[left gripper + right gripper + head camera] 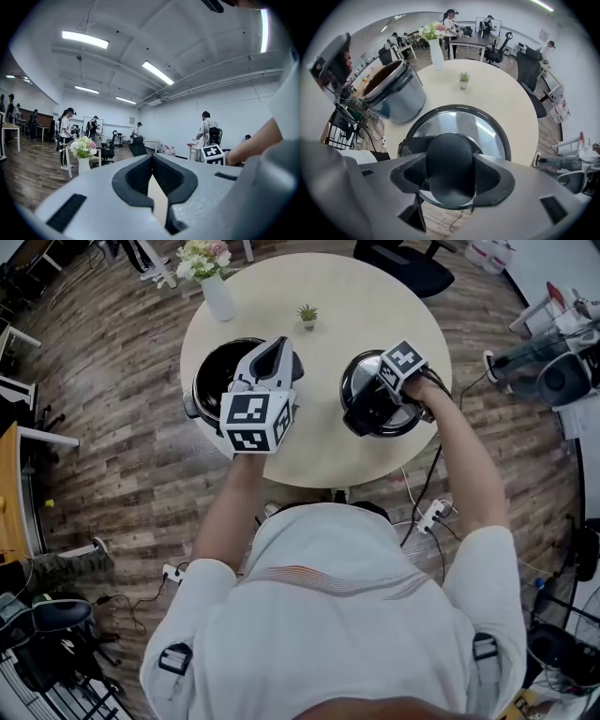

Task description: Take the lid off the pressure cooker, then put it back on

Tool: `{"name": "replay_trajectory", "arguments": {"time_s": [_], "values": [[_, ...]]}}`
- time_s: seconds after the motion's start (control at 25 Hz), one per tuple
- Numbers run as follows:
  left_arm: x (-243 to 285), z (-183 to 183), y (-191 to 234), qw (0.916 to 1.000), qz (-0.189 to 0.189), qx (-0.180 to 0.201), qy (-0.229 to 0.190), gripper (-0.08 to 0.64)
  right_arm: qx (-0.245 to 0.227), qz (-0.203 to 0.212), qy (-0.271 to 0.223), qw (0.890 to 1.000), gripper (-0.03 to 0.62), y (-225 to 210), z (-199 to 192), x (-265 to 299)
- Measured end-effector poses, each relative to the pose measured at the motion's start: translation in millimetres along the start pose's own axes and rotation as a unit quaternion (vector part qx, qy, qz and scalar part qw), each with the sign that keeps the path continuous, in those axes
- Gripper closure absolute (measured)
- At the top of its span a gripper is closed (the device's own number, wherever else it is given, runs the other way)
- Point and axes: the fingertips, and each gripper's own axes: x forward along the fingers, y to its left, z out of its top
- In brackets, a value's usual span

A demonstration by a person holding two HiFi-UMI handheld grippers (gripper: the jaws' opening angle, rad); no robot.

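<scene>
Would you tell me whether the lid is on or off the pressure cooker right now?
Off. The right gripper holds the lid by its knob, apart from the pot, whose dark inside shows open.

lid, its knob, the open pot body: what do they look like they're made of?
Lid: polished metal, likely steel. It gives mirror-like reflections and has a dark rim.
Knob: matte black, probably plastic, with no glare.
Pot: brushed silver metal wall with a soft streaky sheen.

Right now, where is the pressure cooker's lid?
In the head view the lid is at the round table's right side, right of the open pot, its knob gripped by the right gripper.
</scene>
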Motion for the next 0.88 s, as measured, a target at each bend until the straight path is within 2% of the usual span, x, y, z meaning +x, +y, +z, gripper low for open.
{"name": "replay_trajectory", "arguments": {"time_s": [0.16, 0.36, 0.76, 0.88], "values": [[4, -7, -13, 0.9999, -0.005, -0.002, 0.011, 0.555, 0.009, 0.014, 0.018, 1.0, 0.304, 7, -23, 37], [1, -15, -16, 0.9997, 0.003, -0.002, 0.024, 0.554, -0.022, 0.004, 0.032, 0.999, 0.304, 15, -32, 73], [-6, -19, -2, 0.9994, 0.019, -0.009, 0.026, 0.555, -0.028, 0.012, 0.048, 0.998, 0.304, 24, -41, 103], [-7, -18, 2, 0.9994, 0.02, -0.013, 0.025, 0.555, -0.014, 0.019, 0.051, 0.998, 0.304, 29, -46, 106]]}}
